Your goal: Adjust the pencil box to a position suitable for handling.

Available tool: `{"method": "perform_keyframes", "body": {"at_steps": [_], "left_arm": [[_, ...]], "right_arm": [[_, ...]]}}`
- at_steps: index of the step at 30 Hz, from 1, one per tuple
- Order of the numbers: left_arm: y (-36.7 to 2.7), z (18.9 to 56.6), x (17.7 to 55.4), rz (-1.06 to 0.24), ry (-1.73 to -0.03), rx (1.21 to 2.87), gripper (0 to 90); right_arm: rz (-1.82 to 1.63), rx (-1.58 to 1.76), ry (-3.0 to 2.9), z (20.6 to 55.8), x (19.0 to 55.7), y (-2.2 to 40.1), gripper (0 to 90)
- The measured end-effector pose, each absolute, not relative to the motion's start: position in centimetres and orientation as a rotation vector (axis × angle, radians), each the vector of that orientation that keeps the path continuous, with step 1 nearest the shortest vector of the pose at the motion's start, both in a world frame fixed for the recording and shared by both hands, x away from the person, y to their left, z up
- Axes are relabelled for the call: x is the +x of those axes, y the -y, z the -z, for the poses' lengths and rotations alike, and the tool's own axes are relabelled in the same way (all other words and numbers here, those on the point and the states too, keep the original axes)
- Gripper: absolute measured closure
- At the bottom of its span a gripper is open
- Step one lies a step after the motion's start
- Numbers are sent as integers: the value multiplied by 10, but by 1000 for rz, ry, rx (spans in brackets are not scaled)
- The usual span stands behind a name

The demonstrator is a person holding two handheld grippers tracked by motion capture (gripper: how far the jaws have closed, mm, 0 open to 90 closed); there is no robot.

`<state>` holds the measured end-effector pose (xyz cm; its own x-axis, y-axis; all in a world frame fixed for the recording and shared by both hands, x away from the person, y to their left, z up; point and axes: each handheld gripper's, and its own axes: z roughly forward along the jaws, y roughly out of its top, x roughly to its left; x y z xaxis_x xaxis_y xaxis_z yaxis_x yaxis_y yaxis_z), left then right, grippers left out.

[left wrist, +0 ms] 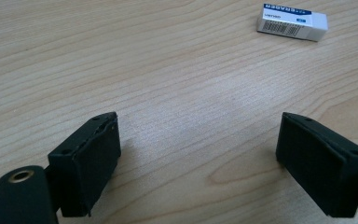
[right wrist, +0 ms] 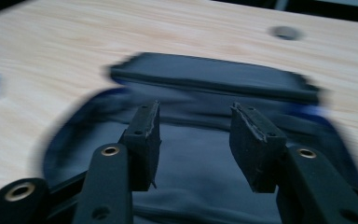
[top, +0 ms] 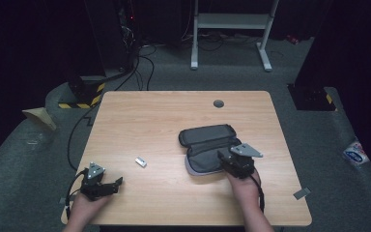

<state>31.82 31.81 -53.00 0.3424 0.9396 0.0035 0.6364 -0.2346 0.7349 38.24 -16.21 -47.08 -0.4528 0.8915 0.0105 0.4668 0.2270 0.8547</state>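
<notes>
With the open pencil case (top: 207, 147) lying right of the table's (top: 140, 116) middle and the right gripper (top: 225, 158) over it — jaws part open, seemingly empty — bring the eraser (top: 140, 162), nearer the front-left corner, with the wide-open, empty left gripper (top: 116, 183) squarely.

Colours on the worktop (top: 140, 121): pale wood grain.
Pouch (top: 207, 135) black outside, grey lining; eraser (left wrist: 292, 22) white w/ blue band, barcode; claws black.
</notes>
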Motion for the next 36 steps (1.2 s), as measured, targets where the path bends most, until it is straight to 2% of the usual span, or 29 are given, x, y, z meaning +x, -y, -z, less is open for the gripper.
{"method": "perform_keyframes", "body": {"at_steps": [7,13,16,17,18,21,27,36], "left_arm": [[-318,530,317,-603,-1380,1960,140],[-318,530,317,-604,-1380,1961,140],[-318,530,317,-604,-1380,1961,140],[-318,530,317,-603,-1381,1959,140],[-318,530,317,-603,-1381,1959,140],[-318,530,317,-605,-1379,1962,140],[-318,530,317,-604,-1380,1960,140],[-318,530,317,-601,-1379,1962,140]], "right_arm": [[-1054,1363,-1916,472,401,209,473],[-1017,1427,-1895,479,412,223,479],[-1001,1436,-1925,485,418,225,533],[-1015,1453,-1939,488,420,225,587],[-1015,1453,-1939,488,420,225,587],[-1023,1461,-1950,492,423,223,674],[-994,1447,-1973,498,421,217,787],[-1033,1422,-1998,501,408,205,780]]}}
